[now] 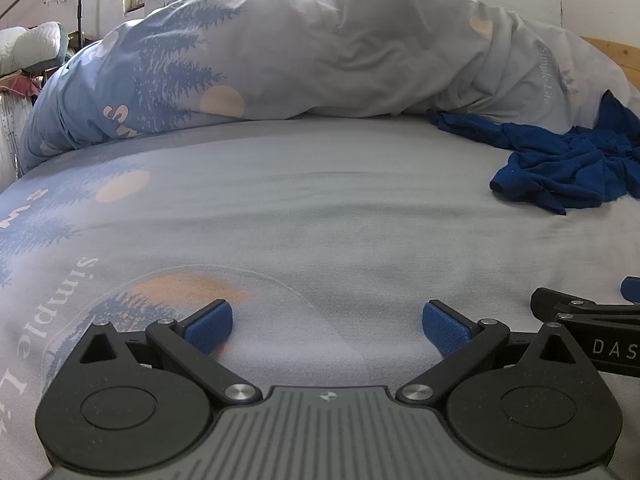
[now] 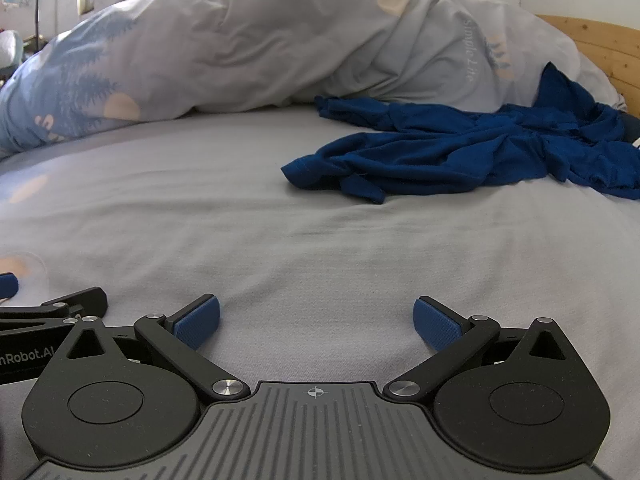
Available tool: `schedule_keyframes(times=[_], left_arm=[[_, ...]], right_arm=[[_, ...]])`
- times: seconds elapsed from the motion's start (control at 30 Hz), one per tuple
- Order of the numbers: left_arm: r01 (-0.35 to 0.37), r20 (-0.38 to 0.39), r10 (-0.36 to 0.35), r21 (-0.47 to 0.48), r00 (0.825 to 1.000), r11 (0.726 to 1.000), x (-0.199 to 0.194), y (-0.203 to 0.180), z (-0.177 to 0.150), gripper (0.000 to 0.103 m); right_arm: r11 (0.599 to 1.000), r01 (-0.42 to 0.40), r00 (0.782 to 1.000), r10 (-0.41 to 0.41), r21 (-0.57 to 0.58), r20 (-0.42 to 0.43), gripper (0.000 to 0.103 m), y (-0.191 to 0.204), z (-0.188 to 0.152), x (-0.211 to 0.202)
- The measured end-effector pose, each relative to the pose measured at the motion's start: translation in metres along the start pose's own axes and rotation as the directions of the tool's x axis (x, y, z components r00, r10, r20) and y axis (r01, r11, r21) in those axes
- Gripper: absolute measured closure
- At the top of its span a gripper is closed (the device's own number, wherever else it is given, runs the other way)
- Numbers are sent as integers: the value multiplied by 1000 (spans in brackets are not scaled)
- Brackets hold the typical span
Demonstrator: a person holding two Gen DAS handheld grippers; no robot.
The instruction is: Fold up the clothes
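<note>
A crumpled dark blue garment (image 2: 472,152) lies on the bed at the far right, against the duvet; it also shows in the left wrist view (image 1: 568,168). My left gripper (image 1: 327,326) is open and empty, low over the grey bedsheet (image 1: 320,208). My right gripper (image 2: 316,322) is open and empty, low over the sheet, well short of the garment. The two grippers sit side by side; part of the right one (image 1: 592,320) shows in the left wrist view and part of the left one (image 2: 52,312) in the right wrist view.
A bunched pale duvet (image 1: 320,52) with blue tree prints runs across the back of the bed. A wooden headboard (image 2: 600,48) stands at the far right. A pillow (image 1: 32,46), clutter and a hanger rail are at the far left.
</note>
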State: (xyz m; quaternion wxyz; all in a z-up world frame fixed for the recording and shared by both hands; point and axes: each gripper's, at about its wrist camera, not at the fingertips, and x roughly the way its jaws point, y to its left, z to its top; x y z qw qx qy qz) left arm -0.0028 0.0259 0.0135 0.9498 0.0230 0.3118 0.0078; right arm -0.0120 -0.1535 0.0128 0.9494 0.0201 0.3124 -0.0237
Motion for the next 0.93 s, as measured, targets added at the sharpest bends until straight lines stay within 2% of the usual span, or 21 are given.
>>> schedule_keyframes(times=[0.93], left_arm=[[-4,2,4,-2,1000,1000,-3,-3,-1,0]], right_arm=[[1000,-4,1000,4,-1,1,0,-6,-1,-4]])
